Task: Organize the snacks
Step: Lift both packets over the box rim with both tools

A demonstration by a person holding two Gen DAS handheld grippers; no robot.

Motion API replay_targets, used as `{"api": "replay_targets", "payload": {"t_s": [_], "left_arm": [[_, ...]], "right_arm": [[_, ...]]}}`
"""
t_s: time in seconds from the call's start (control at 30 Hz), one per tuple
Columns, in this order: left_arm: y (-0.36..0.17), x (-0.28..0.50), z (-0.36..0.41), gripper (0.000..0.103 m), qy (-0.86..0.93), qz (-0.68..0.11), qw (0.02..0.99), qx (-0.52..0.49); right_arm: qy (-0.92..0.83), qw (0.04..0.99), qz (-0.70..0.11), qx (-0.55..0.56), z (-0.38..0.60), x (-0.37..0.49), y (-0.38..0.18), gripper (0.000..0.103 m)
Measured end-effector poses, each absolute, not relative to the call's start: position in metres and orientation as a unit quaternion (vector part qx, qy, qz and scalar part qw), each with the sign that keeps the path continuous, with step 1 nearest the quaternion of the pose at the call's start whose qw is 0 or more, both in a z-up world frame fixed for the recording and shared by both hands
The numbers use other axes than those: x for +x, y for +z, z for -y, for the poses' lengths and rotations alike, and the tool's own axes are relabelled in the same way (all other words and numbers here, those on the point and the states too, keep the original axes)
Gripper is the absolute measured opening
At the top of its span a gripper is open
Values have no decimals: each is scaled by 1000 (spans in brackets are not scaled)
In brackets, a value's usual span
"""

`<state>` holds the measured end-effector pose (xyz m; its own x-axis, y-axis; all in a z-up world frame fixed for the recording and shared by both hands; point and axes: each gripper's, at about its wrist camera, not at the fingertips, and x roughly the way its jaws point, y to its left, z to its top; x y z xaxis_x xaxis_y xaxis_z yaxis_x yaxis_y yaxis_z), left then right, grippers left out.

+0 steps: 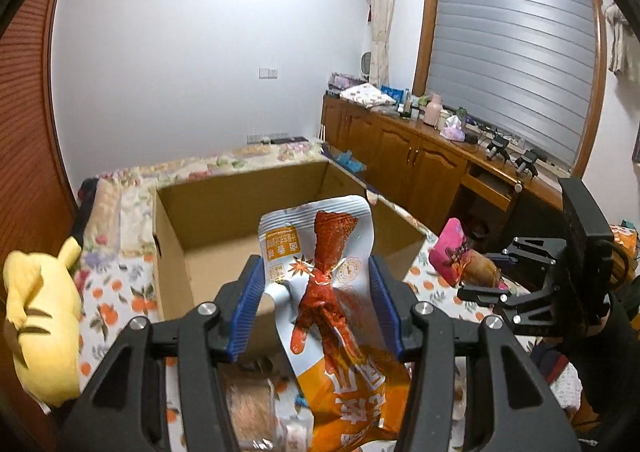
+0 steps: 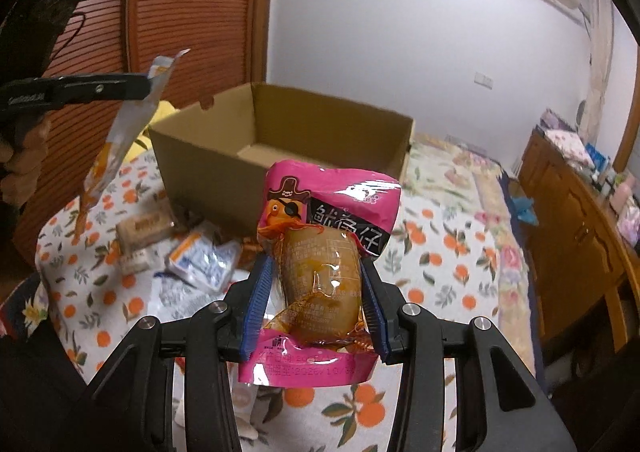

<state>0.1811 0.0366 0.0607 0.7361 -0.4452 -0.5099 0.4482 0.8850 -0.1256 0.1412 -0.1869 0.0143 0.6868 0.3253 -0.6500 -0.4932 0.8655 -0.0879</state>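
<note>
While our left gripper has its blue fingers partly closed on the orange and white snack pack, and our right gripper has its fingers partly closed on the pink snack pack, we hold both packs in the air over the bed. Each pack sits snug between its two fingers, so we think both grips are good.

The open cardboard box is just ahead of both packs. It looks bare inside as far as we can see. To do this step well, we should carry each pack over the near wall of the box before we let go. The orange and white pack hangs long and floppy, so we should lift its bottom end clear of the rim. We should go one side each, so the two grippers do not bump.

More snacks lie on the flowery sheet beside the box. A yellow plush toy sits off to the left.
</note>
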Motion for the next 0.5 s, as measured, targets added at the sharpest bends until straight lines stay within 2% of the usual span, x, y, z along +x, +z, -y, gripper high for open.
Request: {"api": "replay_targets", "payload": {"t_s": [0.5], "left_arm": [[90, 256, -50, 51, -205, -251, 946, 9]], "right_arm": [[248, 917, -285, -128, 169, 202, 53, 44]]}}
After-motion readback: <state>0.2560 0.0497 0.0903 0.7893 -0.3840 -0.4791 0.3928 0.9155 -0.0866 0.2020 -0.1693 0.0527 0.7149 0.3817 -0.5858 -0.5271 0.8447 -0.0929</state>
